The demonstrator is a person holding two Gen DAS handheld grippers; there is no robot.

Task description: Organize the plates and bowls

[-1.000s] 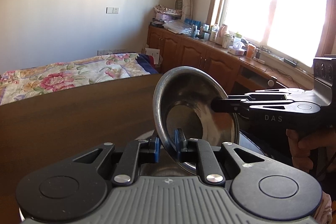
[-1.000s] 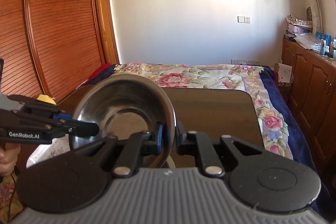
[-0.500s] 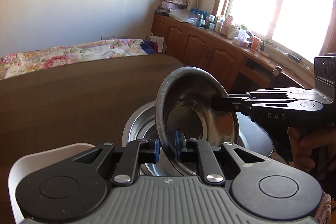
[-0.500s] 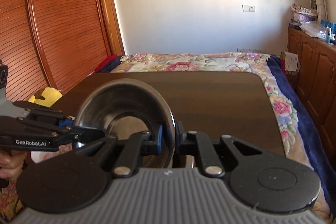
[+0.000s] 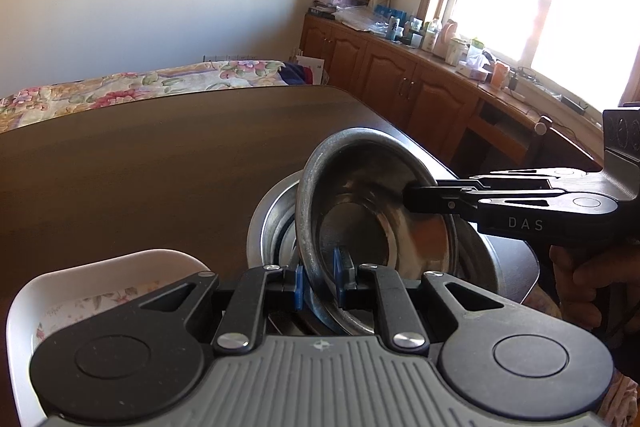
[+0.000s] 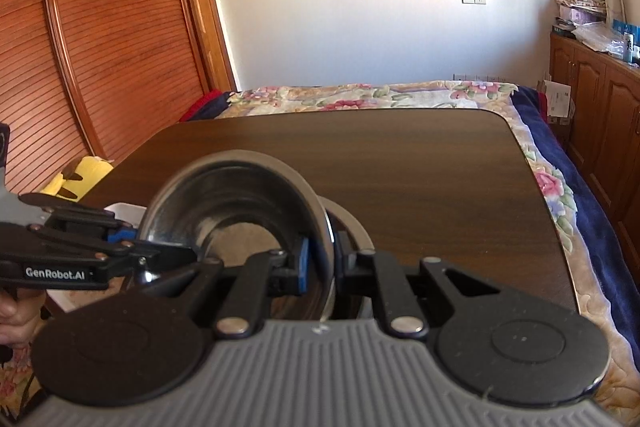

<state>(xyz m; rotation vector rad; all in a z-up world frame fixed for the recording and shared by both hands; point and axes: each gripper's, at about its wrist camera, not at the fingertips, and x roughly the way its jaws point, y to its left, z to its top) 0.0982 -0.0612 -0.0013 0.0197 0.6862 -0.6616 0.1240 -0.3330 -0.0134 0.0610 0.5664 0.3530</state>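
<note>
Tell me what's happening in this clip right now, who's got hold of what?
A person holds a small steel bowl by its rim with both tools at once: the left hand-held gripper is shut on one side of the rim and the right hand-held gripper is shut on the opposite side. The bowl is tilted just above a larger steel bowl sitting on the dark wooden table, apparently about to be nested into it. A white floral dish sits beside the larger bowl.

White dish (image 5: 100, 279) largely behind left claw (image 5: 318, 285)
</note>
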